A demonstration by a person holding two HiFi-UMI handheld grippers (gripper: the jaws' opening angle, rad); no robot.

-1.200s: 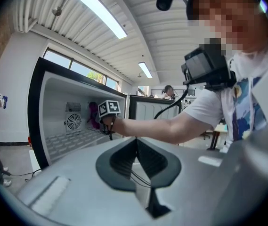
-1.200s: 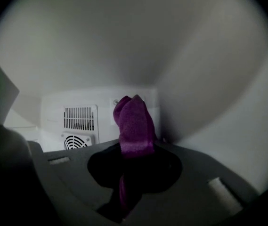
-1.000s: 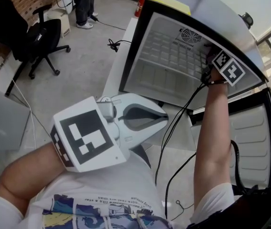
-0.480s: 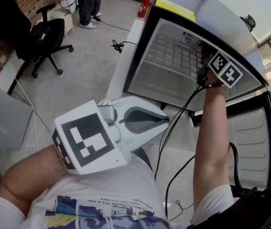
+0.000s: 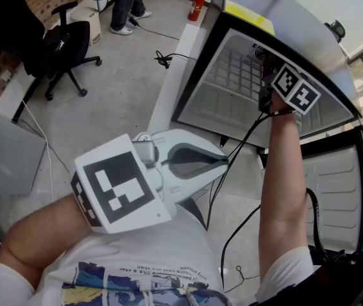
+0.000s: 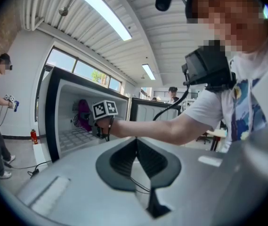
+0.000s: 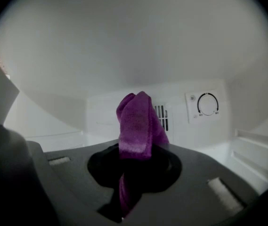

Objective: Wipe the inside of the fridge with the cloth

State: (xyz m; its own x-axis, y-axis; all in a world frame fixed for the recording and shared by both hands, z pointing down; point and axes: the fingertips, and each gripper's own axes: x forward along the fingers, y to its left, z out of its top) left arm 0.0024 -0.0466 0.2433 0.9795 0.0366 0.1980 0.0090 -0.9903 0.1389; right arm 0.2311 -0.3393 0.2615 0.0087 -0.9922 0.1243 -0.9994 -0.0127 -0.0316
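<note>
Open fridge (image 5: 232, 104), right tool (image 7: 134, 168) inside clamped on purple cloth (image 7: 136, 121), left tool (image 6: 136, 144) closed, empty, outside.

The head view looks steeply down from outside the fridge (image 5: 197, 75), whose open front lies at upper right. The left gripper view faces that opening from well in front of it. Both share the interior and the right hand-held gripper (image 5: 264, 59). The right gripper view sits inside, close to the back wall (image 7: 101, 112).
</note>
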